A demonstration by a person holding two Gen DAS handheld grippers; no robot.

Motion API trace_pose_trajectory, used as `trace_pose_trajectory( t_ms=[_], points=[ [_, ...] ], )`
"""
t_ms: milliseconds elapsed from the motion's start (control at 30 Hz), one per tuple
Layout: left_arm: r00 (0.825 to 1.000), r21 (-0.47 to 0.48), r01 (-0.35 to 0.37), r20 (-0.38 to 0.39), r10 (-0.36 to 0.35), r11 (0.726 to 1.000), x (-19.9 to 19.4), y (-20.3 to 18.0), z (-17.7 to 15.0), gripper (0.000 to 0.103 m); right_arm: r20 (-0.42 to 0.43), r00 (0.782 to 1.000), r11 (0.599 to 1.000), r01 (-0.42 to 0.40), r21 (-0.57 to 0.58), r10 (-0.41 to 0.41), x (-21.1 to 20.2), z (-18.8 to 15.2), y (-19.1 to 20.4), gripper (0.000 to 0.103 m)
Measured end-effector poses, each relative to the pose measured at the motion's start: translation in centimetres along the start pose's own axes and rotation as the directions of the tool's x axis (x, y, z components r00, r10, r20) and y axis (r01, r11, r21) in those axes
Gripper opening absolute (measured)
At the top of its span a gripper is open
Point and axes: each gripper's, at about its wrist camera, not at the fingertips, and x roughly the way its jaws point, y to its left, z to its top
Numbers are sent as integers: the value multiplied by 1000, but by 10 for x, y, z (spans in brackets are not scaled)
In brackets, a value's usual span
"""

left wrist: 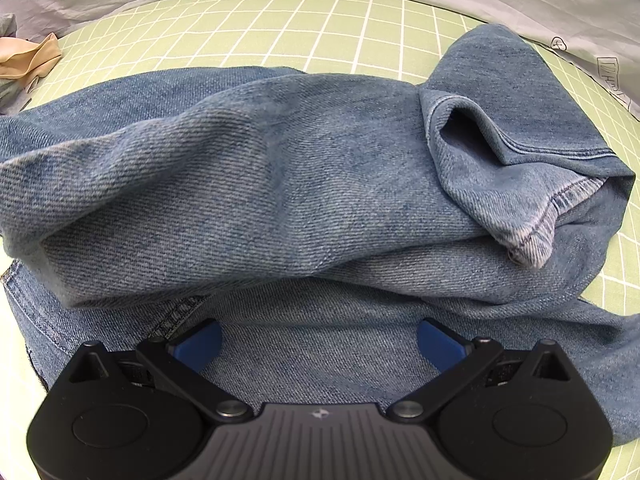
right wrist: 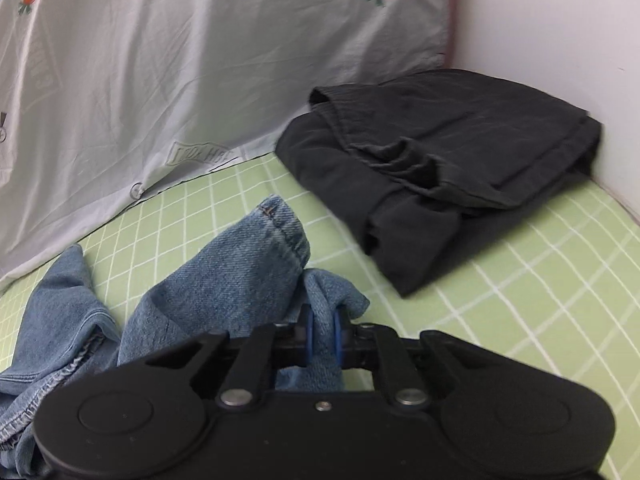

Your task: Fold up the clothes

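Observation:
Blue jeans (left wrist: 280, 184) lie bunched across the green checked mat (left wrist: 280, 20), with a leg folded over and a hem (left wrist: 532, 236) at the right. My left gripper (left wrist: 318, 340) is open, its blue pads spread just above the denim, holding nothing. In the right wrist view my right gripper (right wrist: 323, 332) is shut on a fold of the jeans (right wrist: 224, 280) and lifts it off the mat (right wrist: 540, 280); a leg hem (right wrist: 284, 224) sticks up just ahead of it.
A folded black garment (right wrist: 440, 172) lies at the far right against a white wall (right wrist: 560, 40). A pale sheet with carrot prints (right wrist: 200, 60) borders the mat's far side. A beige cloth (left wrist: 28, 60) lies at the far left.

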Motion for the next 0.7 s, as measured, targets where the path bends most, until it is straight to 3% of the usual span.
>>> trace_pose_trajectory(
  t_ms=[200,400,533,600,700],
  points=[
    [1000,8,2,-20,-2,1000,-6,4,0,103,-73,979,965,202,164,-193,-67,-45,-59,9],
    [999,15,4,-38,-4,1000,-13,9,0,103,-185,956,930,269,252,-226,-77,-81,-81,9],
    [999,18,6,-34,-5,1000,-19,12,-2,103,-163,963,931,253,263,-216,-76,-81,-82,11],
    [1000,18,6,-27,-5,1000,-23,14,-4,103,-153,966,933,243,267,-208,-75,-80,-83,14],
    [1000,17,6,-18,-5,1000,-28,17,-7,103,-137,971,935,228,273,-197,-73,-78,-85,42]
  ],
)
